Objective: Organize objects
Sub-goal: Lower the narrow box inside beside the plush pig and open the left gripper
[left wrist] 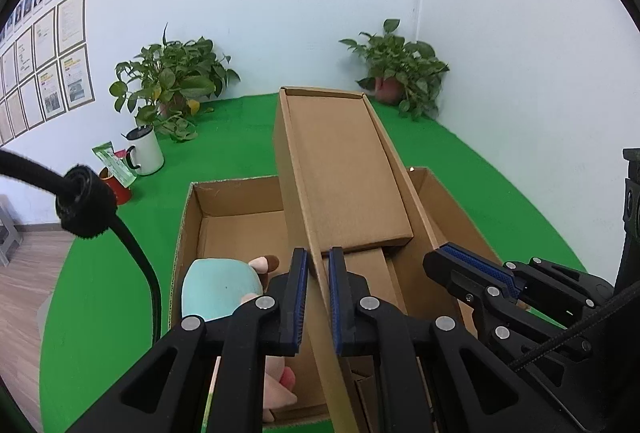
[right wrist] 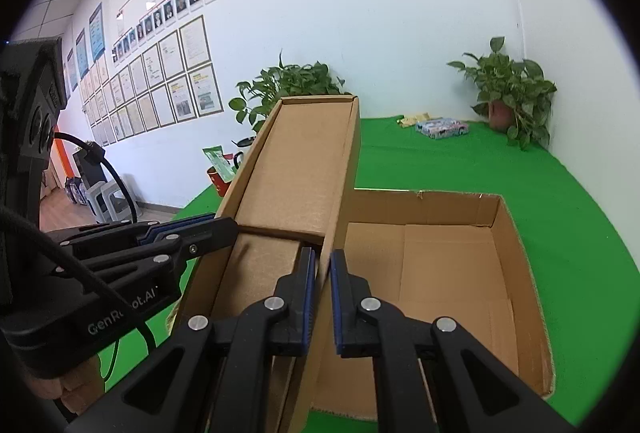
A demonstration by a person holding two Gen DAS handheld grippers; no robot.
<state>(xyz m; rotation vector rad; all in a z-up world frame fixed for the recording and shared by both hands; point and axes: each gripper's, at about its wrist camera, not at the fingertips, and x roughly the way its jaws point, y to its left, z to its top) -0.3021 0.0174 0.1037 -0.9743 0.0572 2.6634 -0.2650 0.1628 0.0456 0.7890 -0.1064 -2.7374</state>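
**Both tongs clamped on one narrow carton above the open box**

In my left wrist view, the left tongs [left wrist: 318, 297] sit at the bottom centre of the frame, their blue-lined jaws squeezed tight on the left side wall of a long, narrow cardboard carton [left wrist: 344, 169]. The carton runs from the jaws up toward the middle of the frame and stands tilted above a bigger open cardboard box [left wrist: 192, 233] that rests on the green table cover [left wrist: 100, 293]. Low in that box, at the lower left of the frame, I see a soft toy [left wrist: 218, 291] with a pale blue back and pink parts, lying just left of the left tongs. The right tongs [left wrist: 472, 265] enter from the lower right, closed on the carton's other side wall.

In my right wrist view, the right tongs [right wrist: 323, 297] hold the bottom centre, jaws shut on the carton's [right wrist: 296, 169] right side wall, while the left tongs [right wrist: 216, 227] reach in from the left edge and grip the far wall. The part of the big box [right wrist: 516, 253] at the lower right of this frame shows only bare cardboard floor.

A white mug [left wrist: 146, 151], a red cup [left wrist: 116, 185] and two potted plants [left wrist: 176, 81] stand along the table's far edge; a small printed packet [right wrist: 442, 128] lies at the right of the right wrist frame.
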